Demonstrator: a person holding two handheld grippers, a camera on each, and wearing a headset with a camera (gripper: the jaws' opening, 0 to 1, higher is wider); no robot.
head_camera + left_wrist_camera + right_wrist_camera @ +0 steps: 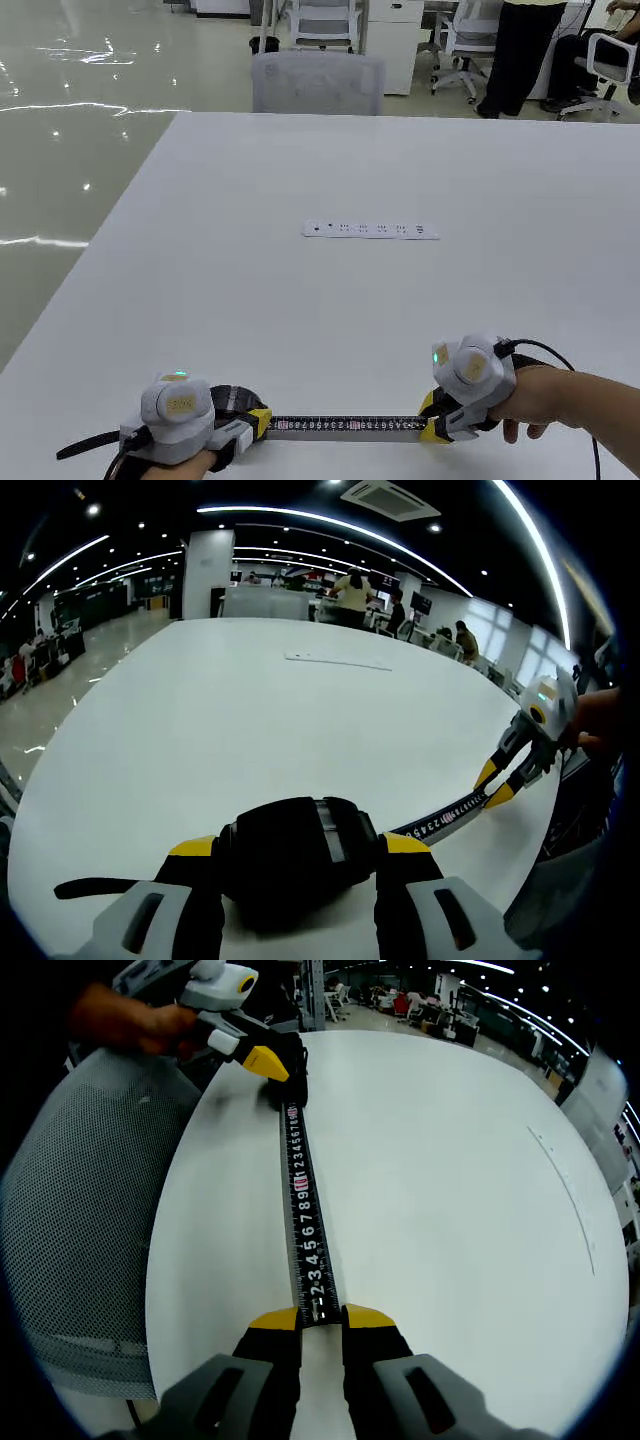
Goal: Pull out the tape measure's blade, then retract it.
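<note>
Tape measure [295, 865] located at the near edge of the white counter [300, 320], at about 7 o'clock in the head view. Its black case is clamped between the yellow-tipped fingers [195, 847] of the left gripper [256, 424], one finger on each side of the case. A black strap [100, 888] trails from the case toward 9 o'clock and lies on the counter.

The blade [345, 424] is drawn out of the case toward 3 o'clock and runs straight along the near edge of the counter, printed face up, numerals legible. It sits low over the surface; whether it touches the counter along its length cannot be told.

The right gripper [432, 424] is at about 5 o'clock in the head view, with a hand [540, 395] behind it and a dark cable looping off its body. In the right gripper view its two yellow tips are closed on the free end of the blade, one on each edge, with the scale running away from them toward 12 o'clock to the case and the left gripper.

A flat white strip [370, 230] with small dark markings lies mid-counter, at 12 o'clock from the blade and well apart from it. A grey mesh chair [317, 83] stands against the far edge of the counter at 12 o'clock. Office chairs and a standing person are beyond it, toward 1 o'clock, on a glossy floor.
</note>
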